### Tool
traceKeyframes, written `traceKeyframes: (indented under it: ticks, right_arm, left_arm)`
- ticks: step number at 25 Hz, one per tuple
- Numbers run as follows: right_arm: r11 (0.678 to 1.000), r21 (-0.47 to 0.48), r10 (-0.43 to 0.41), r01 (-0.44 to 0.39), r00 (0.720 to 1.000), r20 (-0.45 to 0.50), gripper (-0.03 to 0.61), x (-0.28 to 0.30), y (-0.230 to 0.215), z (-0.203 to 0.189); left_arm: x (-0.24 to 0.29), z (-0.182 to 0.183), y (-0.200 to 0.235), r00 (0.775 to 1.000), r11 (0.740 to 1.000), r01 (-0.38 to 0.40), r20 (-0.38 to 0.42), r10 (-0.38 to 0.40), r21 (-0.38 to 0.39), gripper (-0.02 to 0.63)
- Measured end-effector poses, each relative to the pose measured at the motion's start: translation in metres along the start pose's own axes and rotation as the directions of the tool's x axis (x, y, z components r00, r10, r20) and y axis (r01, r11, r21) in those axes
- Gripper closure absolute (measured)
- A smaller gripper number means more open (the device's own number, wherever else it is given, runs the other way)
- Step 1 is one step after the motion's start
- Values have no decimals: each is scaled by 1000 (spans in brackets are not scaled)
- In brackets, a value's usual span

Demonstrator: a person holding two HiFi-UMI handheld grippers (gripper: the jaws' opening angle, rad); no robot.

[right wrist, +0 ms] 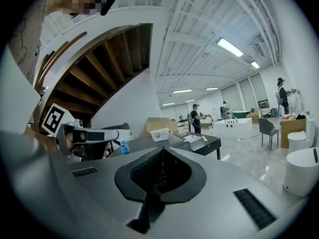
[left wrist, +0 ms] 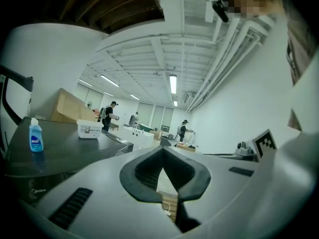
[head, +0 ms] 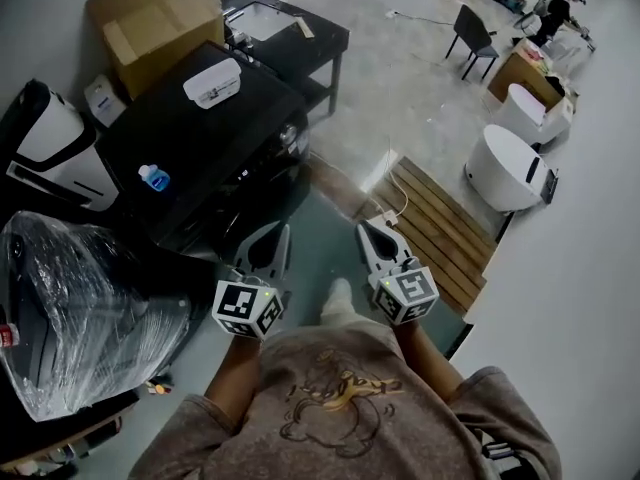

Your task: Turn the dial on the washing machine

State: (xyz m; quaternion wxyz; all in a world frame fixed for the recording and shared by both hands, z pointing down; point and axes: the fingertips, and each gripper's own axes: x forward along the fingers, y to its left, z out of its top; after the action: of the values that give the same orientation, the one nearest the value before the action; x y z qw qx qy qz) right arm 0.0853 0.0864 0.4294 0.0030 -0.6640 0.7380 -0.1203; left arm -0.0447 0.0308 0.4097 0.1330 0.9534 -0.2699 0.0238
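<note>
At the far left of the head view sits a bundle in plastic wrap. Right of it, in the upper left, stands the dark washing machine, with a blue bottle and a white box on its lid. Something round shows at its front corner, but I can't say whether that is the dial.

The left claw hovers low in the middle of the frame, near the machine's front but apart from it. Its own view shows the tips pressed together with nothing between them. The right claw is beside it, a little further from the machine. It is pressed together too and holds nothing. Both point out over the floor, not at the machine.

To the right lies a wooden pallet with a white cord trailing across it.

From where I stand, the turn hasn't started, and a few things could go wrong:
- A claw pressed together like this cannot take a knob, so pushing in without spreading it first would only bump the panel.
- Reaching over the lid could knock the bottle or the box off.
- A step to the right could catch the cord or the pallet's edge.
- With the dial not clearly found, the claw might grab the wrong control.
</note>
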Motion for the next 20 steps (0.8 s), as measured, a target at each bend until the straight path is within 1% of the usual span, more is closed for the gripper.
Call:
traceKeyframes:
  ticks: [4, 9, 14, 20]
  right_arm:
    - [994, -18, 109, -110, 994, -21, 577, 35, -26, 3]
    - [981, -32, 191, -192, 981, -36, 577, 66, -41, 7]
    - [974, -25, 226, -227, 973, -37, 577, 90, -46, 7]
    - [967, -19, 254, -255, 966, -44, 577, 120, -44, 3]
  left_arm:
    - [31, 6, 8, 997, 997, -79, 20, 79, -15, 621]
    - [53, 8, 16, 989, 989, -146, 27, 147, -18, 621]
    - [63, 5, 26, 983, 982, -185, 15, 186, -23, 621]
    - [75, 3, 44, 981, 981, -192, -1, 192, -25, 621]
